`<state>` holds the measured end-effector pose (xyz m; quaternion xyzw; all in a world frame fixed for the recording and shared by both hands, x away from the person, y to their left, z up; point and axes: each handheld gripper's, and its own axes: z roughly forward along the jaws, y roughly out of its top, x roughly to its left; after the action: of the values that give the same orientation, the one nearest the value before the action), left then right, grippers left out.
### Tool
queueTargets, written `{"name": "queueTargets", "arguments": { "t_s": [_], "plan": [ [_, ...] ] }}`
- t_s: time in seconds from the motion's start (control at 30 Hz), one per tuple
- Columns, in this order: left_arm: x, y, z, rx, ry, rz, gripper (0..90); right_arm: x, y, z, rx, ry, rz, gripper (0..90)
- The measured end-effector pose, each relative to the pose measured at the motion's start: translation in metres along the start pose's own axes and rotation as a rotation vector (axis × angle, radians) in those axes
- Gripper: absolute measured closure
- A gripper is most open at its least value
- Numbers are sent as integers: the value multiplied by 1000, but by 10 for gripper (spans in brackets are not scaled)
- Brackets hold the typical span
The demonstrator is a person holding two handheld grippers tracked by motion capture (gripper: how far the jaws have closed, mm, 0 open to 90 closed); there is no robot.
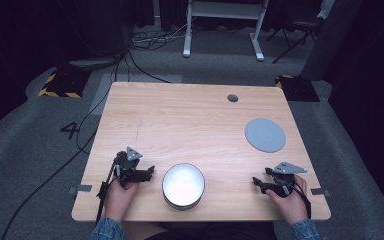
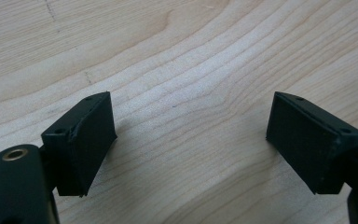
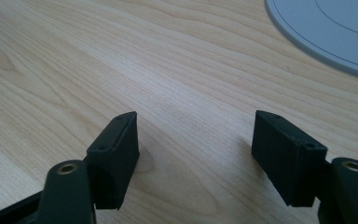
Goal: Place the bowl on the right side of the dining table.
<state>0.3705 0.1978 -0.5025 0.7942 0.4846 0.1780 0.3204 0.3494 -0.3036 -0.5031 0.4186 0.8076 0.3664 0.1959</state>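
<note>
- Now the left gripper (image 1: 149,171) is sitting wide open, holding nothing, just left of the round white bowl (image 1: 183,185).
- Meanwhile the right gripper (image 1: 255,181) is resting open and empty, right of it, on the light wooden table (image 1: 180,120).

One readable mark: a dark numeral "4" (image 1: 70,130) on the grey floor (image 1: 25,145), left of the table (image 1: 180,120), near its far-left corner. Close by, farther back on the same side, a black base plate with yellow-and-black hazard stripes (image 1: 60,85); a like striped edge shows at the plate behind the table's far-right corner (image 1: 294,86). These are warning patterns, no lettering. No words, labels or brand marks can be read on the table top, nor in either gripper view.
</note>
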Motion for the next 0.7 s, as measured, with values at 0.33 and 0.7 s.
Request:
{"name": "queueTargets", "arguments": {
  "t_s": [0.33, 0.7],
  "plan": [
    [0, 0, 0, -1, 0, 2, 156, 2, 2, 1, 10, -12, 9, 327],
    [0, 0, 0, -4, -1, 1, 156, 18, 36, -14, 97, 57, -20, 364]
  ]
}}
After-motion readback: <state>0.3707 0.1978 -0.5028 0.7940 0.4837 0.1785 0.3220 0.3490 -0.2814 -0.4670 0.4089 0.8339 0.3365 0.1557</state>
